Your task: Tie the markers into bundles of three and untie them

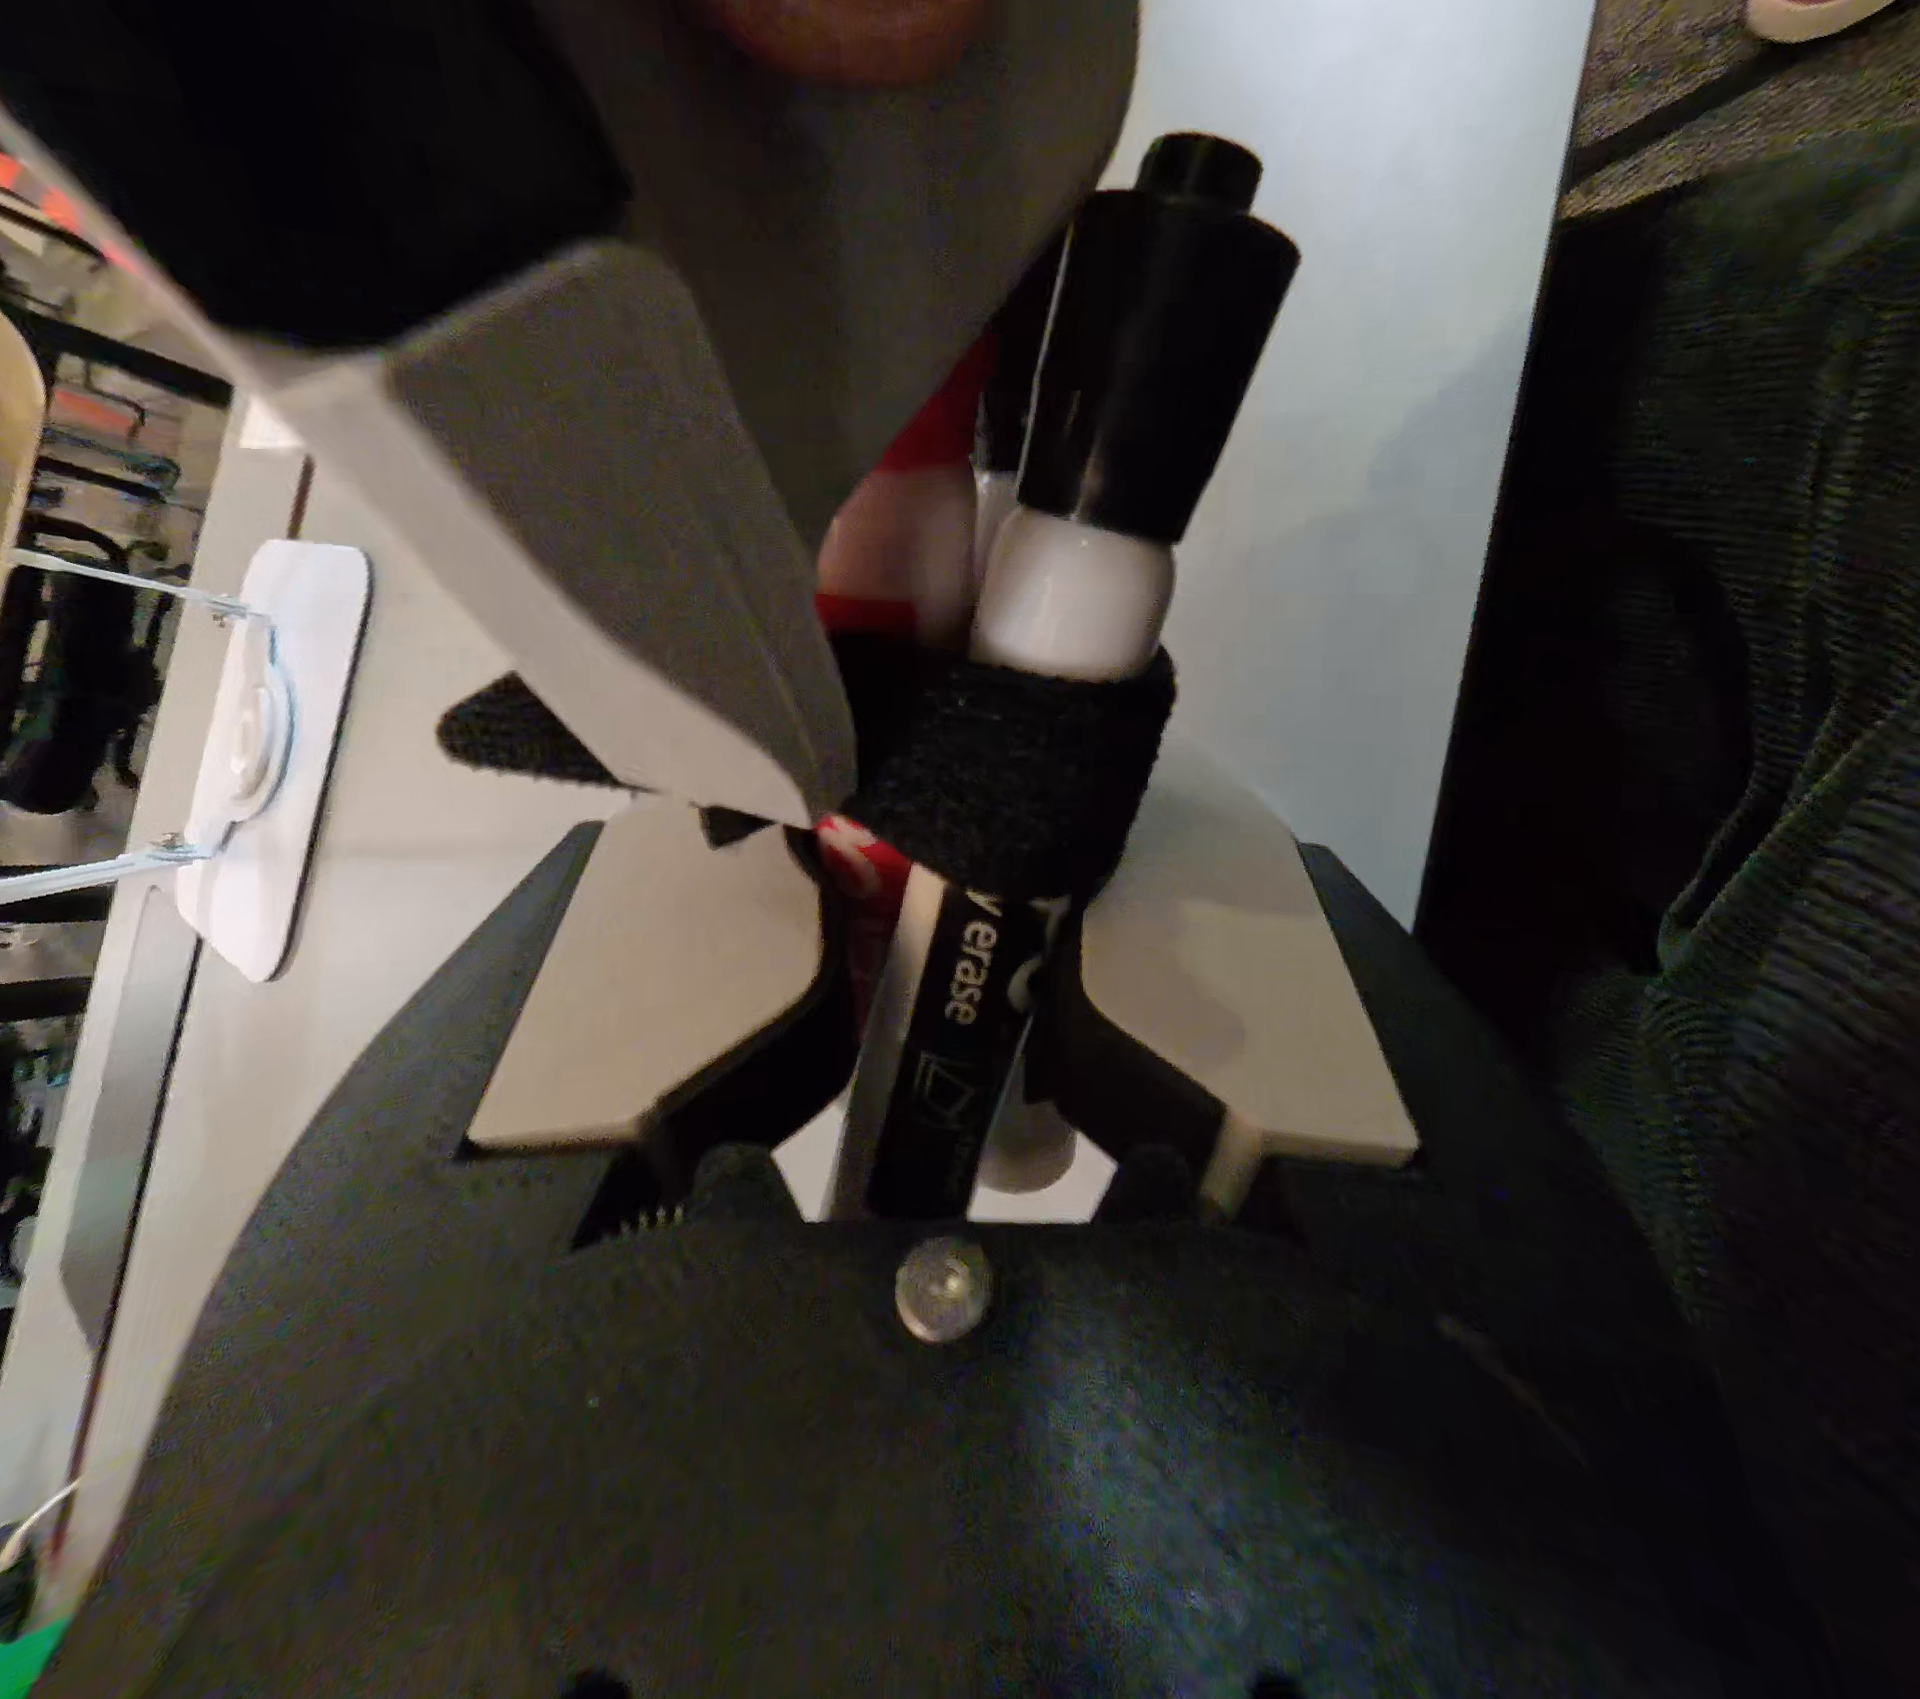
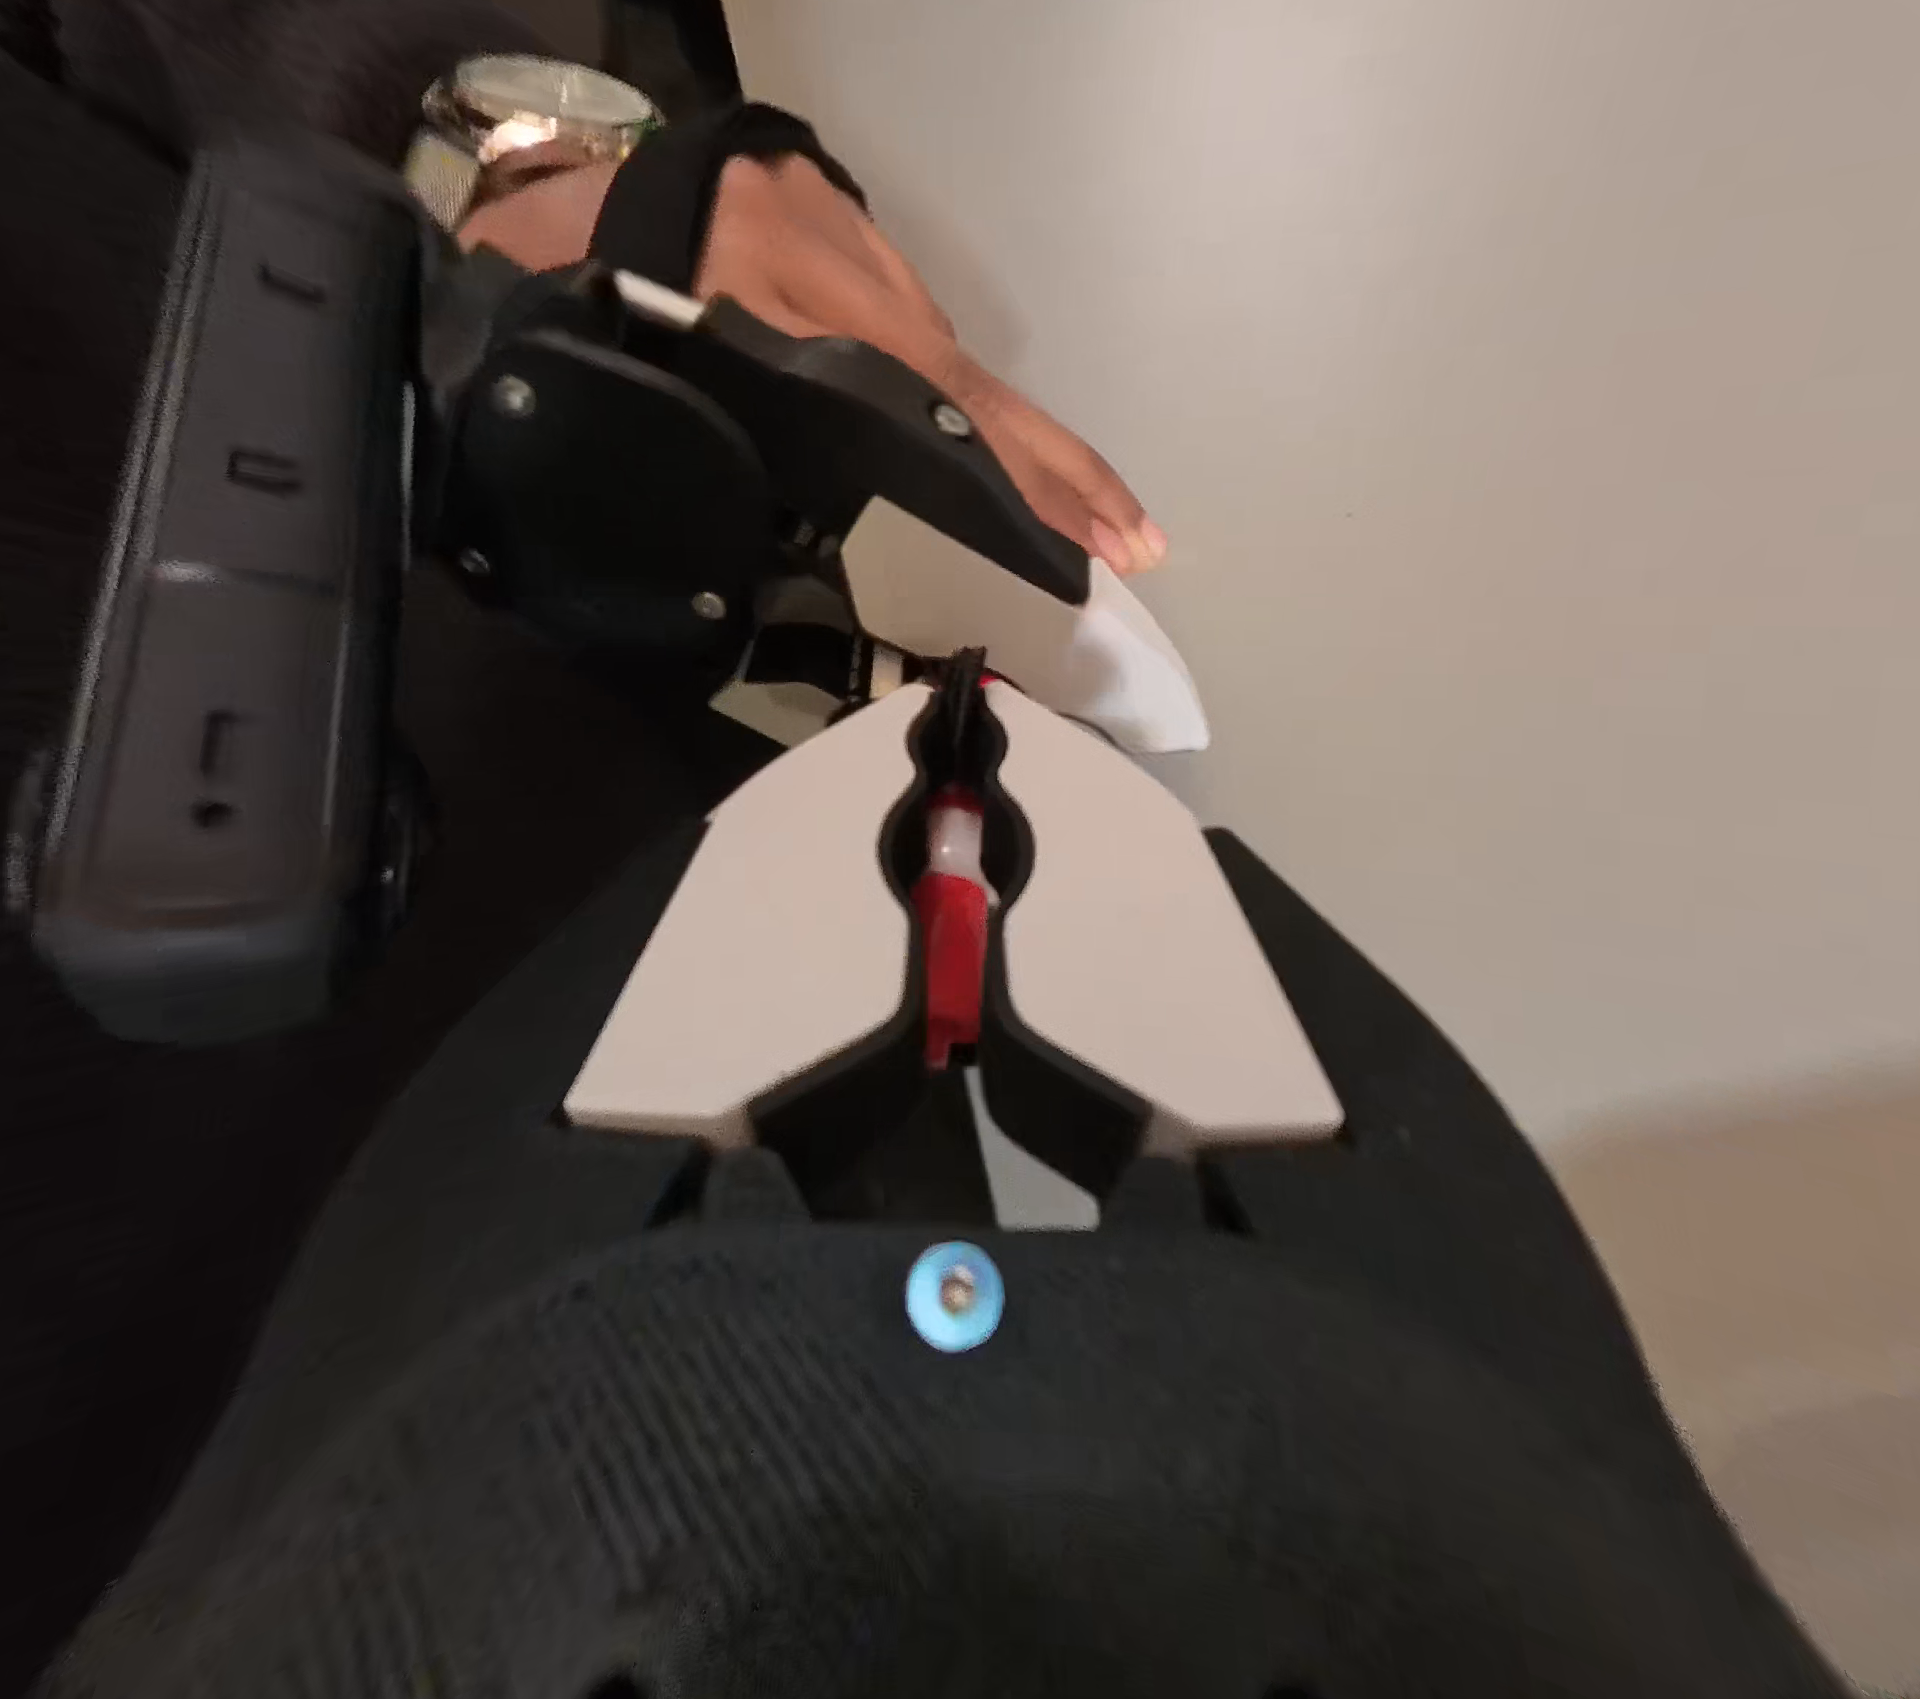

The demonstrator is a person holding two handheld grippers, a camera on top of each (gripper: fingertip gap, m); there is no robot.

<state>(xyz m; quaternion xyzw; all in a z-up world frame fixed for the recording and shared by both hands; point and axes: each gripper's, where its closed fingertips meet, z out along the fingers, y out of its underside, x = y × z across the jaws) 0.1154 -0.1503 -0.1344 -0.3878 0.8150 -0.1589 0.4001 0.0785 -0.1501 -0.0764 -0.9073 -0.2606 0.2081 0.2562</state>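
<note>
Between the left gripper's (image 1: pixel 961 953) white fingers: bundle of 3 white-barrelled dry-erase markers (image 1: pixel 1081 589), black and red caps, clamped. Black hook-and-loop strap (image 1: pixel 1013 776) round its middle; loose tail pinched by right gripper (image 2: pixel 961 693). Light, rigid, slippery barrels; strap soft, best gripped at tail.

Both wide-angle pictures were bent strongly toward the edges, so straight lines curved there. In the left wrist view the white table (image 1: pixel 1351 91) was brightly and evenly lit, and a glossy streak of glare ran down the black marker cap (image 1: pixel 1153 361). A nearby grey finger (image 1: pixel 582 527) was soft and out of focus. The right wrist view was dimmer and warmer, its left side dark, and the hand (image 2: pixel 883 361) was smeared by motion blur.
</note>
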